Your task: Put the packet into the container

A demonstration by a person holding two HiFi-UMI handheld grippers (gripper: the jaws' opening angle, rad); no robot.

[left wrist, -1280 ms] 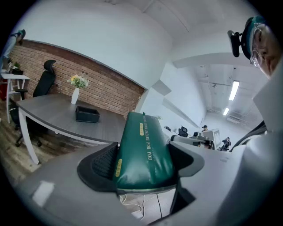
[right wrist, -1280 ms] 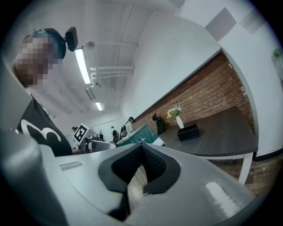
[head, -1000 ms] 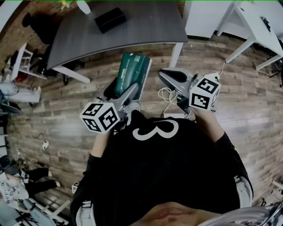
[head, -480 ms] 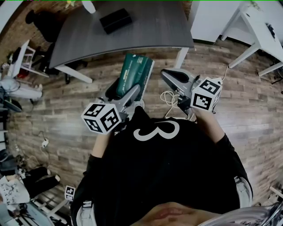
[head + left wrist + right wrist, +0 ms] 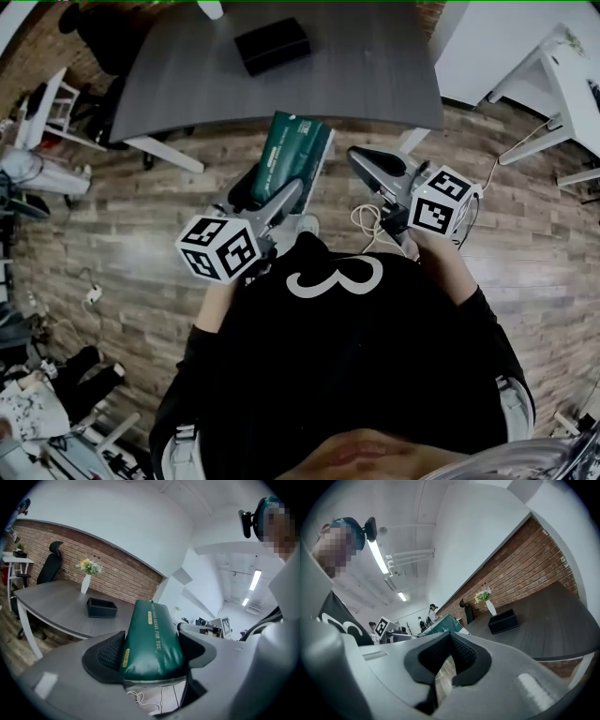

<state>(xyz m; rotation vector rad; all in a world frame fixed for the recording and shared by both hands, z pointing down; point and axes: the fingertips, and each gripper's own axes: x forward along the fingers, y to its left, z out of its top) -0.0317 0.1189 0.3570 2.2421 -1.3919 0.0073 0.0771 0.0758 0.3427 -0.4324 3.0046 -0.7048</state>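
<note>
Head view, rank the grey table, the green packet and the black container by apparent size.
1. Grey table, by far largest.
2. Green packet, held nearer the camera.
3. Black container, farther off; its true size against the packet is unsure.

Your packet [image 5: 292, 155]: dark green, gold print, puffy, clamped lengthwise in your left gripper [image 5: 265, 193], over the floor. Container [image 5: 272, 44]: black open box, upright on grey table [image 5: 375, 66], well apart.

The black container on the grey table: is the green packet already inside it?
No, the green packet sits clamped in the left gripper, away from the black container on the table.
</note>
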